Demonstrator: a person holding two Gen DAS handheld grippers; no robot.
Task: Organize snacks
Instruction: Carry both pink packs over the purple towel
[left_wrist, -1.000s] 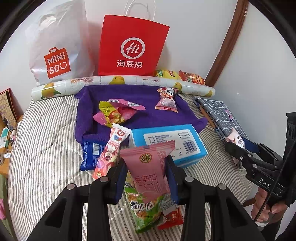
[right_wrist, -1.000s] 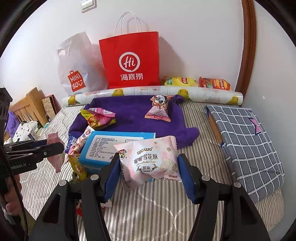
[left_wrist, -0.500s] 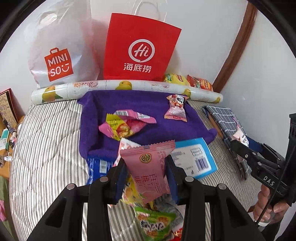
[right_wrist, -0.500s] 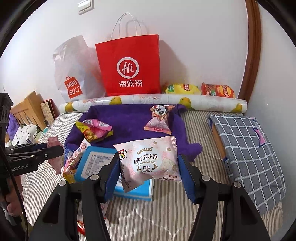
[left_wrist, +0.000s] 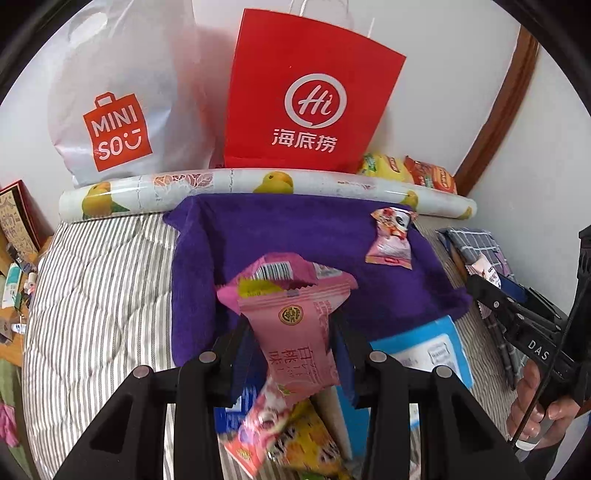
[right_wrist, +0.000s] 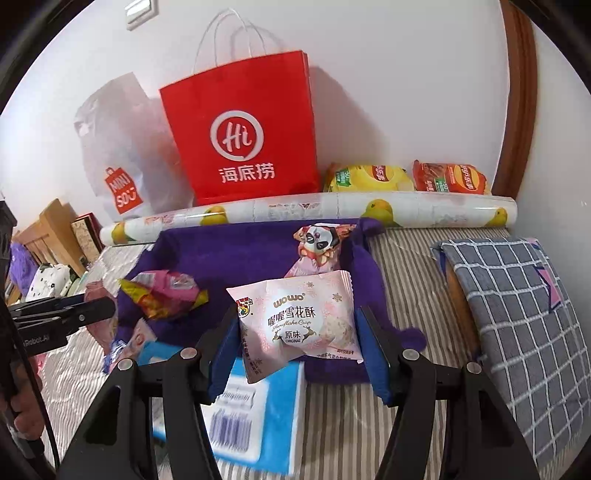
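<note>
My left gripper (left_wrist: 293, 343) is shut on a pink peach-flavour snack packet (left_wrist: 295, 332), held above the near edge of the purple towel (left_wrist: 258, 236). My right gripper (right_wrist: 295, 332) is shut on a pale pink snowflake-crisp packet (right_wrist: 299, 321) over the towel's (right_wrist: 229, 258) front edge. On the towel lie a crumpled pink and yellow wrapper (right_wrist: 162, 295) and a pink panda-print candy packet (right_wrist: 317, 247), also in the left wrist view (left_wrist: 391, 240). Several loose snacks (left_wrist: 291, 435) lie below the left gripper.
A blue tissue pack (right_wrist: 258, 406) rests on the striped bed (left_wrist: 96, 295). A red paper bag (left_wrist: 306, 92), a white plastic bag (left_wrist: 122, 92) and a fruit-print roll (left_wrist: 258, 184) line the wall. Two chip bags (right_wrist: 406, 177) sit behind the roll. A checked cloth (right_wrist: 517, 314) lies right.
Both grippers have moved forward toward the purple towel, each still holding its packet. The tissue pack and loose snacks now sit lower in both views.
</note>
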